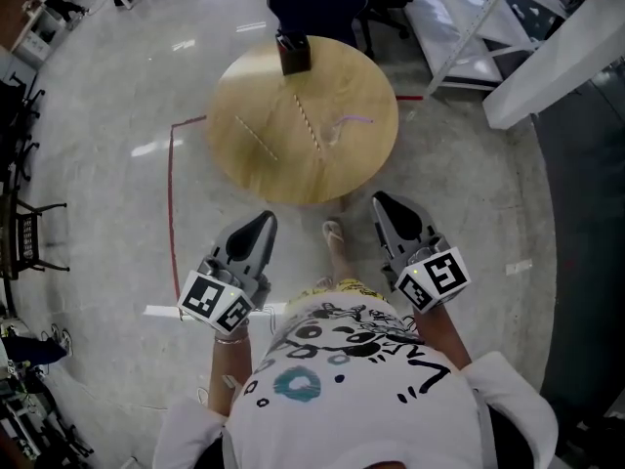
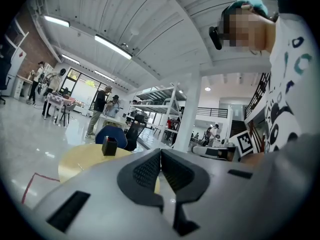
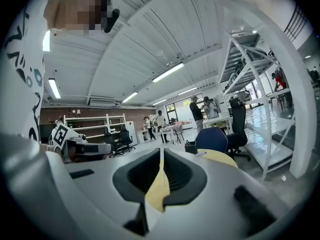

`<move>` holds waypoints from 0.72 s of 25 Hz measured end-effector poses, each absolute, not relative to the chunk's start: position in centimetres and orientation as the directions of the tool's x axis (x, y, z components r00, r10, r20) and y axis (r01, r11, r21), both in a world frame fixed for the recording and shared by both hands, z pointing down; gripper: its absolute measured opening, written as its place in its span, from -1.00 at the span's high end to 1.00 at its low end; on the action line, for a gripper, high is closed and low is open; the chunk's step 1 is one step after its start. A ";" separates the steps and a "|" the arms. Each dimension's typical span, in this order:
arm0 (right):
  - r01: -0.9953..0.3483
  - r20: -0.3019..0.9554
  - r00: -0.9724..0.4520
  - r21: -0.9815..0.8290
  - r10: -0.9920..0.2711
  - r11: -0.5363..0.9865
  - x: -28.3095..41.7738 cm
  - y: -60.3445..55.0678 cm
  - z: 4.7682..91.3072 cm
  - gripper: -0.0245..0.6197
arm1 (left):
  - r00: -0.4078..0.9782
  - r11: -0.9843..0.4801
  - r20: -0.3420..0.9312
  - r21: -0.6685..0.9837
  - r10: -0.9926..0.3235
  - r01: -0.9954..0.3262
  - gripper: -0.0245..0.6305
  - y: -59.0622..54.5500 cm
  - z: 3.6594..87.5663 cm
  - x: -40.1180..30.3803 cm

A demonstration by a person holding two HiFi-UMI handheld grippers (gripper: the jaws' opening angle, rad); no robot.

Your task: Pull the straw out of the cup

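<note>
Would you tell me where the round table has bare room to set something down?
Free: the table's near edge, and its far right beside the black box. Crowded: the middle, where the middle straw and purple straw lie close, with the left straw alongside.

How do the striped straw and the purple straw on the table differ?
The striped straw is straight; the purple straw bends at one end. The striped straw lies mid-table; the purple straw sits right of it in the head view, nearer the rim. Both lie flat on the table, outside the cup.
</note>
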State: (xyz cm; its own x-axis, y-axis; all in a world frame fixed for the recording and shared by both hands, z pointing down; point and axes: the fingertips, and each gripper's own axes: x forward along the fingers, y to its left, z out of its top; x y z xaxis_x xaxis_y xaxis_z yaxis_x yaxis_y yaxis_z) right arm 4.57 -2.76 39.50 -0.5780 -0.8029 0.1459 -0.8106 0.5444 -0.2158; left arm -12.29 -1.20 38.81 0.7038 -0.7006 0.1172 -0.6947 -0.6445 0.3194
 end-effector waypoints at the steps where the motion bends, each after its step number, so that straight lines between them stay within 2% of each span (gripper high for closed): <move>1: -0.808 0.153 -0.583 -0.215 -0.798 0.549 4.5 -3.6 39.9 0.83 | 0.704 -0.645 0.113 0.320 -0.701 -0.694 0.87 -1.9 39.0 -12.3; 11: -0.786 0.242 -0.613 -0.284 -0.752 0.549 4.5 -11.7 43.4 0.83 | 0.693 -0.647 0.059 0.311 -0.718 -0.697 0.87 -9.5 39.8 -10.7; 18: -0.770 0.280 -0.632 -0.334 -0.723 0.543 4.3 -15.4 47.3 0.83 | 0.668 -0.602 0.110 0.346 -0.736 -0.720 0.87 -13.1 43.3 -9.8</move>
State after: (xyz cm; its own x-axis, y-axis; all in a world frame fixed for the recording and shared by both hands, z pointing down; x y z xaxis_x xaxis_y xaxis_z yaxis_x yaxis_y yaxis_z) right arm 4.27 -15.40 47.28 -0.6318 -0.7227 0.2802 -0.7700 0.5435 -0.3343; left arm -9.79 -13.13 43.30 0.6685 -0.7355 0.1102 -0.7195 -0.6021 0.3461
